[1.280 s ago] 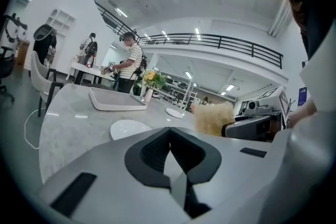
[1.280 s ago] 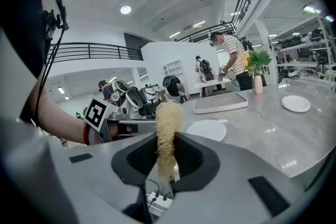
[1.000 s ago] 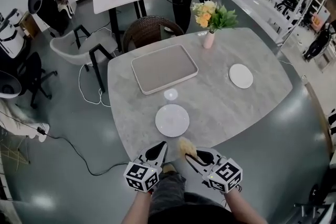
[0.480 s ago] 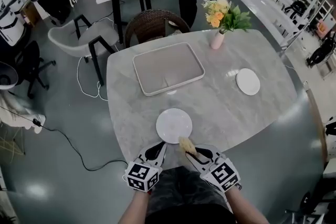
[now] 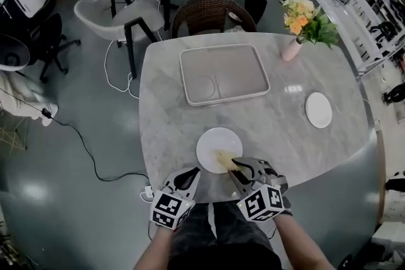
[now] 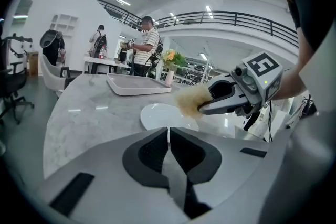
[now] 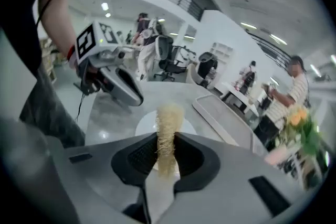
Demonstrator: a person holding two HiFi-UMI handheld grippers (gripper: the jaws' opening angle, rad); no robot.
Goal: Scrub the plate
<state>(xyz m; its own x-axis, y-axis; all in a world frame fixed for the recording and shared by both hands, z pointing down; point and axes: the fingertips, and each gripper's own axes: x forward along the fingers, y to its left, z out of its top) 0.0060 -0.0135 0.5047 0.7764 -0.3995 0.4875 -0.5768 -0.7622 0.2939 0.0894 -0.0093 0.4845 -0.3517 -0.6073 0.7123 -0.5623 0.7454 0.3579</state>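
My right gripper (image 5: 235, 169) clamps the scrubber (image 5: 223, 158) over the near edge of the plate (image 5: 214, 140). My left gripper (image 5: 188, 179) hangs closed and empty beside the plate. Scrubbing seems barely started.

Table and surroundings, stock by count.
Two round white plates: near plate (image 5: 215, 142), far plate (image 5: 318, 109); one rectangular serving tray (image 5: 223, 74); one pink vase (image 5: 292, 49) of yellow flowers; one fibrous loofah scrubber (image 5: 222, 159); two hand-held grippers: left gripper (image 5: 192, 175), right gripper (image 5: 235, 167); one wicker chair (image 5: 212, 16); one marble table (image 5: 164, 110).
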